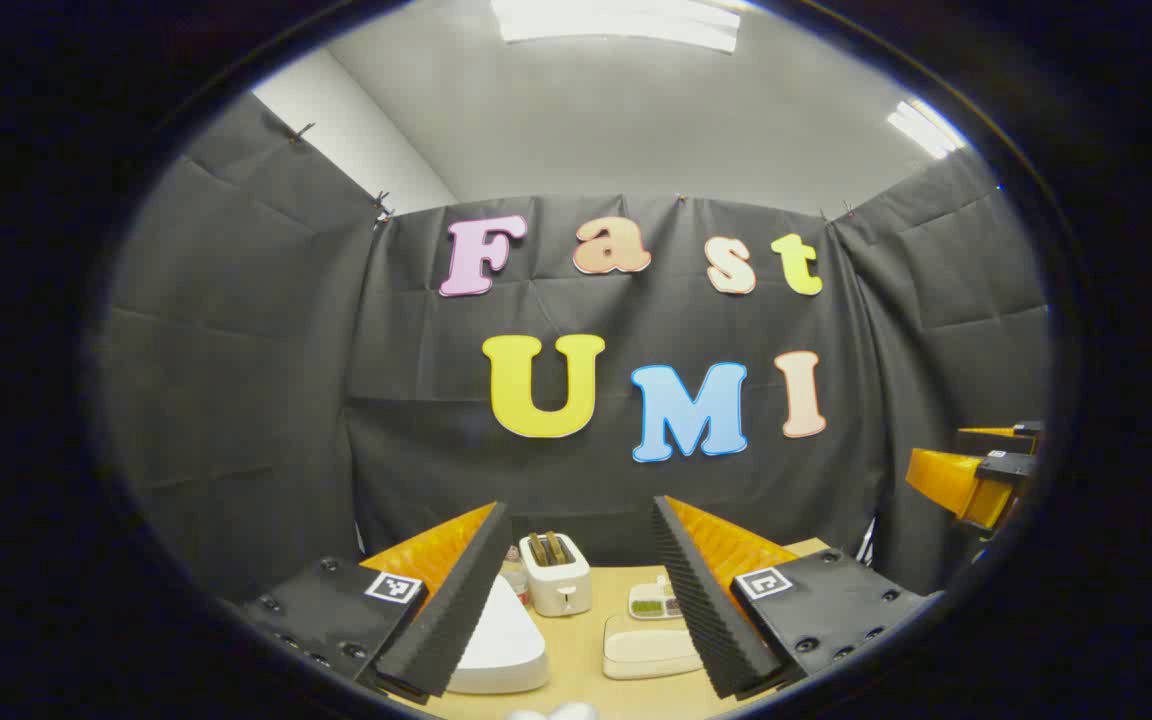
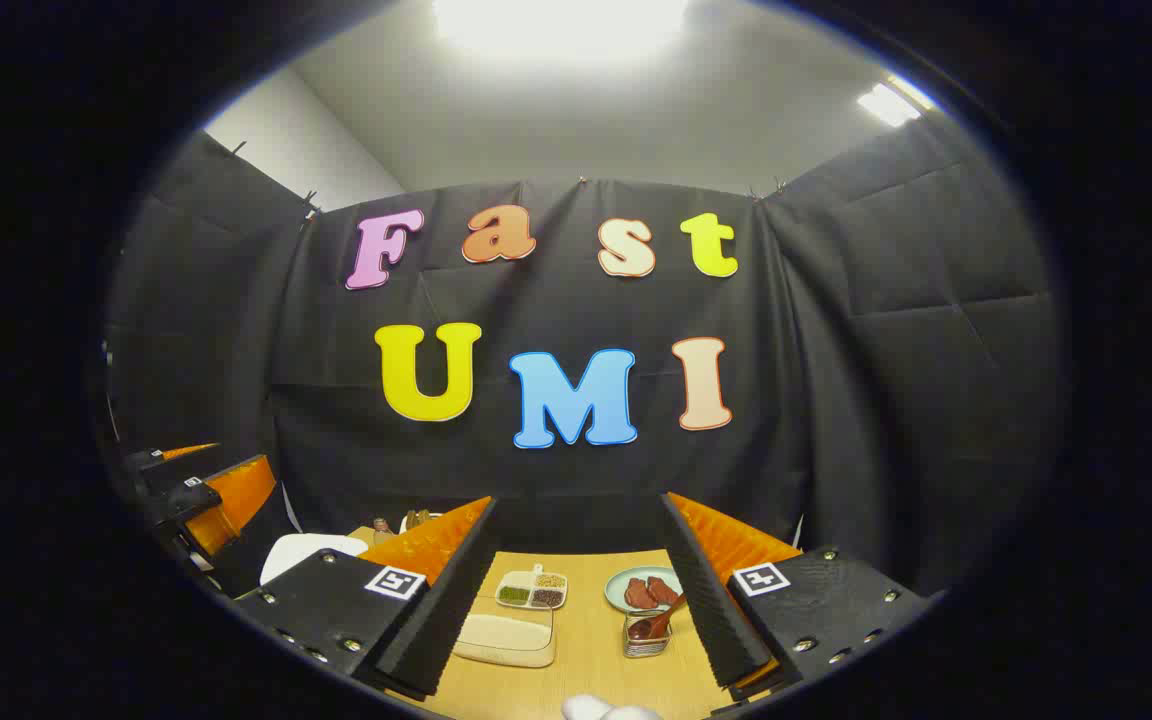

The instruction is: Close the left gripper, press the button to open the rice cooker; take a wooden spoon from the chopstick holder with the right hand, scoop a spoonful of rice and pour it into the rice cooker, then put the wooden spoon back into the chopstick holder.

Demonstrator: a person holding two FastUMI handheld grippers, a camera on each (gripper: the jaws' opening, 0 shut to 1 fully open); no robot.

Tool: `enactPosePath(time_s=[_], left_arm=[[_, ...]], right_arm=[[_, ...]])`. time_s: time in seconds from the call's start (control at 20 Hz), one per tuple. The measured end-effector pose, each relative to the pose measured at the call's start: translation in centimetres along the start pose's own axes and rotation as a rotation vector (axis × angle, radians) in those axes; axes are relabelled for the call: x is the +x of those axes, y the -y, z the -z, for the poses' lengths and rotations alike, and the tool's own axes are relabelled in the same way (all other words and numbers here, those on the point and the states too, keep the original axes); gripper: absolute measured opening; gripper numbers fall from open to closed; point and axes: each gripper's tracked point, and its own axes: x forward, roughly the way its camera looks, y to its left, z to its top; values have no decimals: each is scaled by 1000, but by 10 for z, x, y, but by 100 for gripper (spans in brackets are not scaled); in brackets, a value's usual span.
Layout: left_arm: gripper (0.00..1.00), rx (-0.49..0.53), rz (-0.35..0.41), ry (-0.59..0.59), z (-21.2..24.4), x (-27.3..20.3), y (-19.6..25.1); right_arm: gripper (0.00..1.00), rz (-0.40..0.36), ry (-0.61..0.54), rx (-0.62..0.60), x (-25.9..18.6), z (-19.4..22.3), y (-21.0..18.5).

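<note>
Left gripper (image 1: 576,590) nearest, jaws wide apart, nothing btwn them; task wants it closed before pressing, so an open jaw may straddle or slip off the button; rice cooker (image 1: 501,640) sits near-left under its left finger, lid down, button not discernible; toaster (image 1: 556,572) just behind could get bumped. Right gripper (image 2: 581,590) also wide open, empty; wooden spoon (image 2: 654,622) leans in chopstick holder (image 2: 644,636) near its right finger; off-centre grab may tip the holder; rice dish hard to tell.
</note>
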Motion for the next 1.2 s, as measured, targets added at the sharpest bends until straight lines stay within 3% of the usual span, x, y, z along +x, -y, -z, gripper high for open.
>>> enactPosePath(time_s=[0.85, 1.0, 1.15, 1.2], left_arm=[[99, -11, 20, -6, 1, 8, -10], [54, -7, 27, -30, 5, 12, -11], [9, 15, -35, -56, 8, 14, -30], [8, 18, -26, -67, 12, 15, -29]], right_arm=[[96, 18, -5, -24, 4, 2, -10], [96, 20, -17, -12, 3, 5, -12], [96, 26, -20, -13, 2, 6, -12], [96, 28, -22, -15, 2, 7, -11]])
